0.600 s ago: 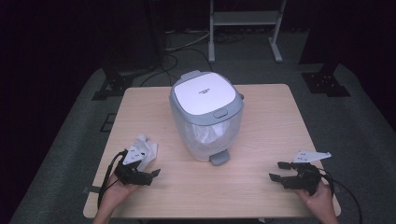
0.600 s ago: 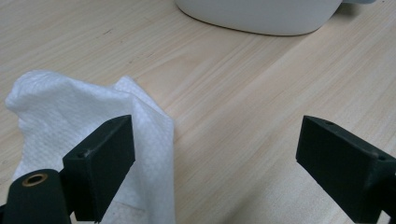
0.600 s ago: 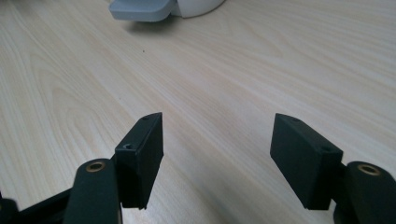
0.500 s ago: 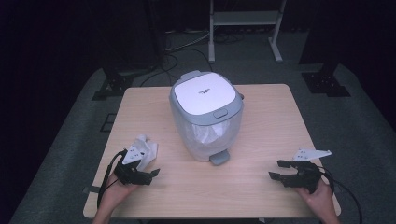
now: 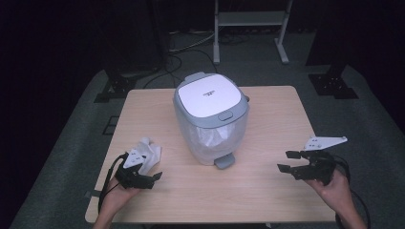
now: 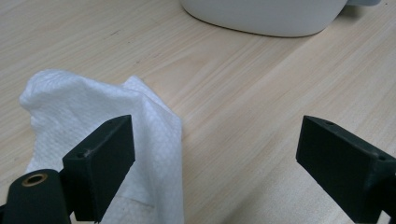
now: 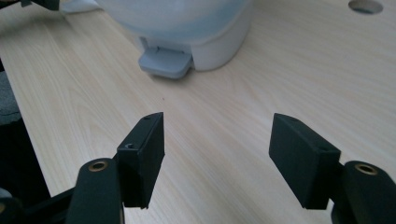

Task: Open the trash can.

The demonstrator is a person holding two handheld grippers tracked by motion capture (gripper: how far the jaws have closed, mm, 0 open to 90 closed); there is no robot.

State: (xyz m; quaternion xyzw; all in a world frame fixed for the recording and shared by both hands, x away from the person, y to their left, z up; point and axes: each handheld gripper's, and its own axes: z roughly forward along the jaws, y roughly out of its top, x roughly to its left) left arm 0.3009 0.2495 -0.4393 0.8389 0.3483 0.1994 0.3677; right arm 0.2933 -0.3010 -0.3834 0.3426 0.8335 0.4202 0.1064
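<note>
A white and grey pedal bin [image 5: 210, 119] stands shut in the middle of the wooden table [image 5: 267, 191], its grey pedal [image 5: 223, 162] facing the near edge. A crumpled white tissue [image 5: 149, 151] lies at the near left. My left gripper [image 5: 150, 177] rests just in front of it, open and empty. In the left gripper view the tissue [image 6: 93, 116] lies under and beyond the left jaw of that gripper [image 6: 215, 154]. My right gripper [image 5: 288, 161] sits open at the near right, pointing toward the bin. In the right gripper view its wide jaws [image 7: 217, 154] face the pedal [image 7: 166, 63], well short of it.
The bin's base [image 6: 261, 16] shows at the top of the left gripper view. A round hole [image 7: 365, 5] is cut in the tabletop beyond the bin. Behind the table stand a white metal frame [image 5: 250, 19] and dark stands on grey floor.
</note>
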